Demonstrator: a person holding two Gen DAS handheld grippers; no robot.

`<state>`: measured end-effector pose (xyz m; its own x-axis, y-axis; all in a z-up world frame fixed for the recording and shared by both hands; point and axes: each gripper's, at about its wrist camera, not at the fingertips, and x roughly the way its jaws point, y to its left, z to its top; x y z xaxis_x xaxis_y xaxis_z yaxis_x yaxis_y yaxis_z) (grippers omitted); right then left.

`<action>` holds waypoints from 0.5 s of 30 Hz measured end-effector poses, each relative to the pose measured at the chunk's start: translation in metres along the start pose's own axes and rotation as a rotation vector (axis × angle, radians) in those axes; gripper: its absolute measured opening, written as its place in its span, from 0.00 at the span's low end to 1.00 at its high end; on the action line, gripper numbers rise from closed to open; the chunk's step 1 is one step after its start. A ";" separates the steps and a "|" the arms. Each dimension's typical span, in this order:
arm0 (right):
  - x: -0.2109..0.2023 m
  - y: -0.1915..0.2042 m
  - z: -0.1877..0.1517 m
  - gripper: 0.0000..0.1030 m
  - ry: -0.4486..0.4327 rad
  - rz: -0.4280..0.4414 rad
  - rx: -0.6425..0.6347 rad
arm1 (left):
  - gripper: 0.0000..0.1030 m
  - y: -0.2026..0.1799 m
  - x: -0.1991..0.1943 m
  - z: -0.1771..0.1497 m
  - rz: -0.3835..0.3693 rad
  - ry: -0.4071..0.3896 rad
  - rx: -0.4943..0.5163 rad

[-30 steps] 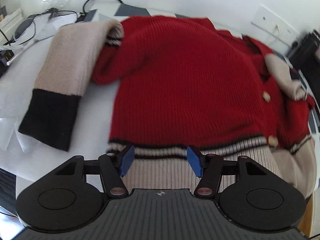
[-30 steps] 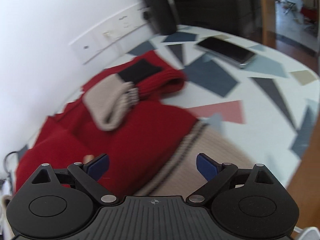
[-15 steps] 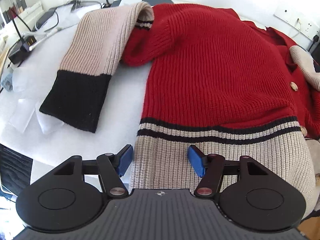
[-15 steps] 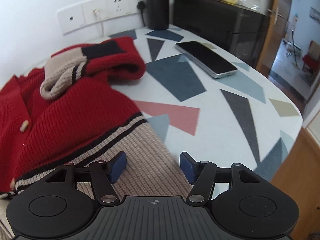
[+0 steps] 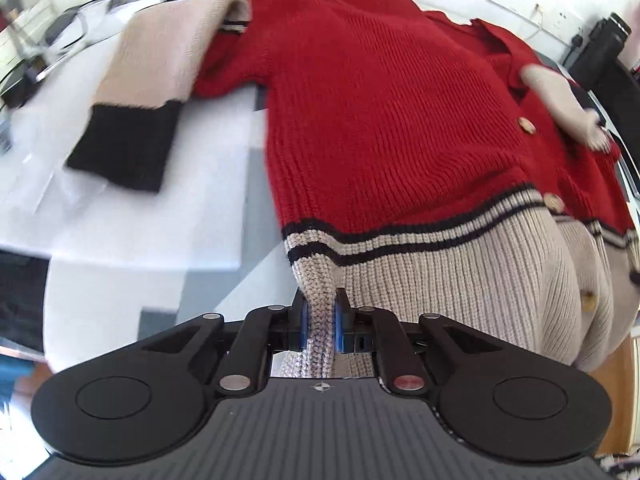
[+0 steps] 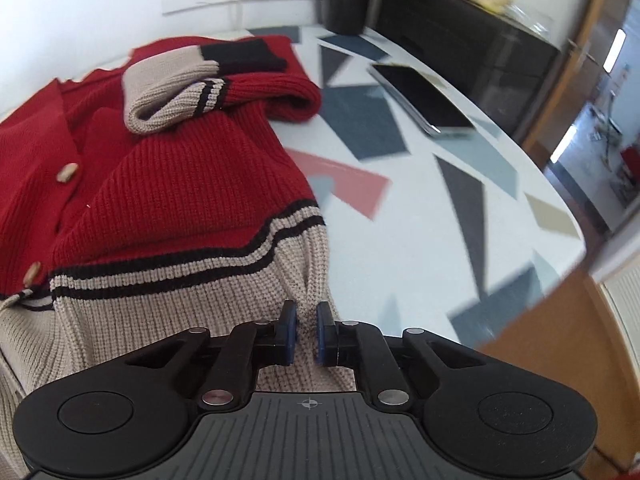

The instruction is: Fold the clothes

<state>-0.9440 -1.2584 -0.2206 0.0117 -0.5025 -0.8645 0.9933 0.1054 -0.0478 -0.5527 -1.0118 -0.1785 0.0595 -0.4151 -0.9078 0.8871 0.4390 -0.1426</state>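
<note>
Near the bottom of the left wrist view, the left gripper (image 5: pixel 320 326) is pinching a bunched corner of the beige ribbed hem (image 5: pixel 440 280) of a red knitted cardigan (image 5: pixel 380 112), its blue pads pressed onto the wool. The cardigan lies spread across the table (image 5: pixel 132 236), body running away toward the far wall, with one sleeve (image 5: pixel 140 96) flung out to the left, ending in a black cuff. Thick, soft knit like this probably drapes and stretches rather than keeping a shape, so hem corners look like sensible holds; it should grip well and weigh something once lifted. Bare tabletop lies left of the hem, while cables (image 5: pixel 100 4) clutter the far left. Across in the right wrist view, the right gripper (image 6: pixel 306 334) pinches the opposite hem corner, wool gathered between its pads. The other sleeve (image 6: pixel 208 80) is doubled back over the chest at the far side. A phone (image 6: pixel 420 98) lies well apart to the right; the table's rounded edge curves close on the right, leaving open room mostly toward the far wall.
</note>
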 end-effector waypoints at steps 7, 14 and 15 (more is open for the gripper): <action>-0.011 -0.006 0.001 0.26 0.077 -0.092 0.090 | 0.24 0.001 -0.010 0.007 0.113 0.011 -0.011; -0.064 0.022 0.067 0.41 -0.087 0.113 0.092 | 0.41 -0.008 -0.067 0.054 0.006 -0.222 0.008; -0.071 0.026 0.082 0.41 -0.117 0.151 0.090 | 0.41 -0.011 -0.074 0.064 -0.019 -0.256 0.010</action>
<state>-0.9091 -1.2904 -0.1199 0.1695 -0.5838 -0.7940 0.9854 0.1129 0.1274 -0.5377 -1.0371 -0.0843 0.1559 -0.6123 -0.7751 0.8935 0.4220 -0.1536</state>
